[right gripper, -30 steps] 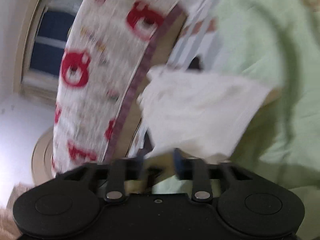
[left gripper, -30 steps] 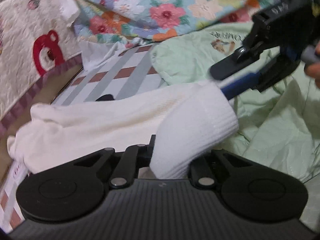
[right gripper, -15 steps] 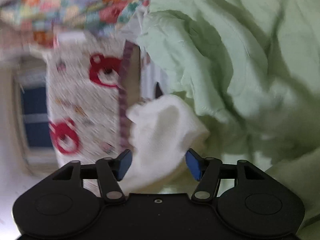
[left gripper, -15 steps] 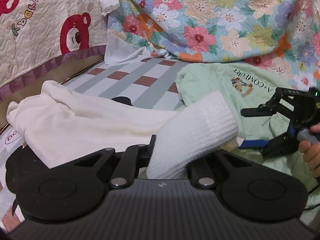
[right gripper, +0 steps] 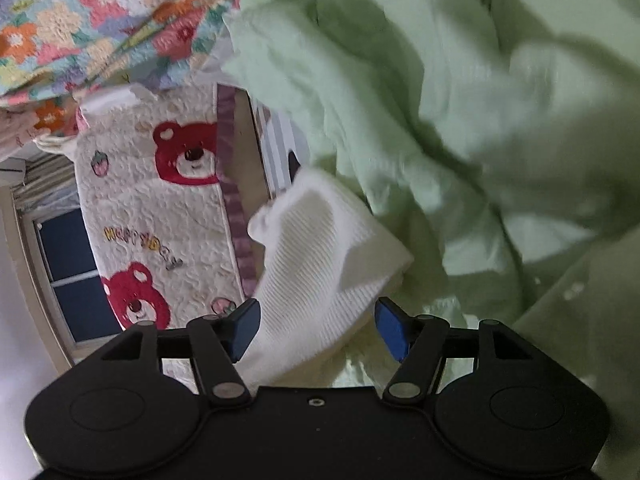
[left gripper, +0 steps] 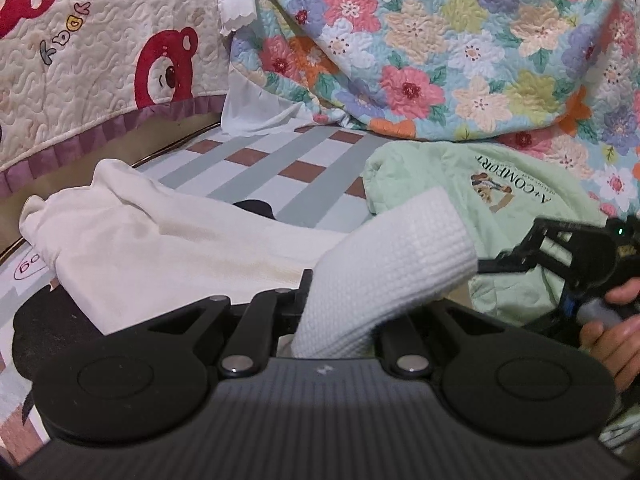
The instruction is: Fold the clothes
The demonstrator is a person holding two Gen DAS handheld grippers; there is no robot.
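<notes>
Since the earlier frame the right gripper (right gripper: pixel 316 326) has released the white ribbed knit sock (left gripper: pixel 384 276) and dropped beside it, jaws spread with the cuff loosely between the blue pads (right gripper: pixel 244 326). The left gripper (left gripper: pixel 336 312) stays clenched on the sock, whose long axis runs left toward the bed's edge over the striped sheet (left gripper: pixel 280 168). No containers are visible.

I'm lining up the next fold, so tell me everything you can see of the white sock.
The white sock is a knit, faintly yellowed along its foot, with a ribbed waffle-textured cuff. Its cuff end is clamped in the shut left gripper and sticks up past it; the foot trails away, limp and creased, over the striped sheet beside the green garment. In the right wrist view, sock fabric sits between the open right gripper's blue pads, which do not press on it.
</notes>
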